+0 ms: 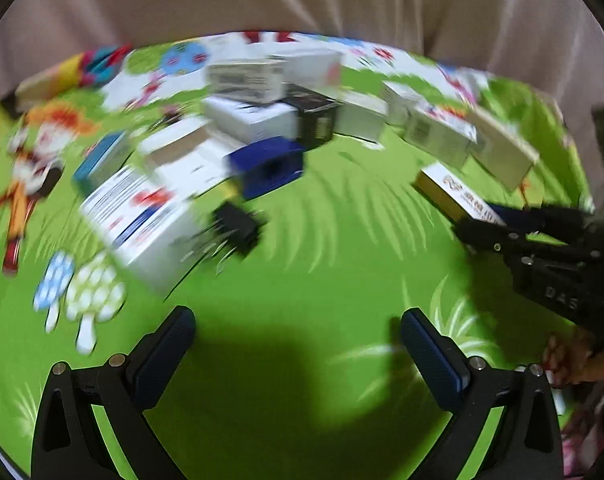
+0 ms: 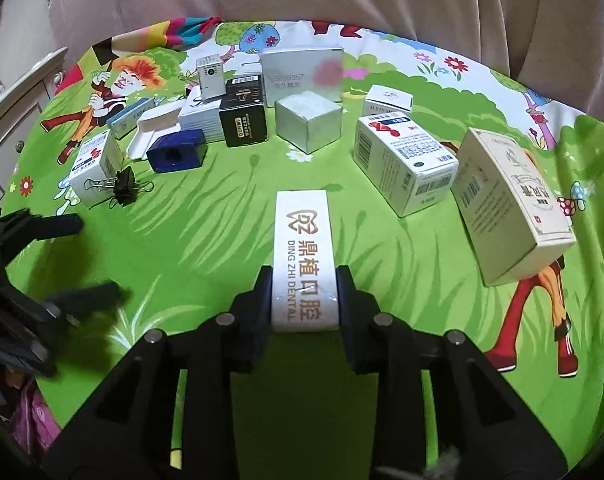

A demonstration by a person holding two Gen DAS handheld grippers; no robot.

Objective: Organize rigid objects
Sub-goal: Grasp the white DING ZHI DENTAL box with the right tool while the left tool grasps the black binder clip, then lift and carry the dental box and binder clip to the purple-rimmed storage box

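Holding one box while the other hand is free: that is the step, as far as I can judge, a carry midway through sorting the cartons on the green cartoon-printed counter.

Farthest left in the right wrist view, the left tongs appear blurred at the edge; their own camera shows the jaws spread wide with nothing between them, hovering over bare cloth. Next come a white medicine box with a black binder clip touching its front, then a blue sharpener-like block, a black carton and a grey cube box, all grouped toward the back.

In the middle, the right tongs are clamped on the near end of the long white dental box, its far end pointing at the group. Whether it rests on the cloth or is lifted clear I cannot tell.

To the right lie a red-and-white medicine box and a tilted beige carton, just beside each other.

Next, the dental box probably needs a free spot alongside a row, set down squarely before release.
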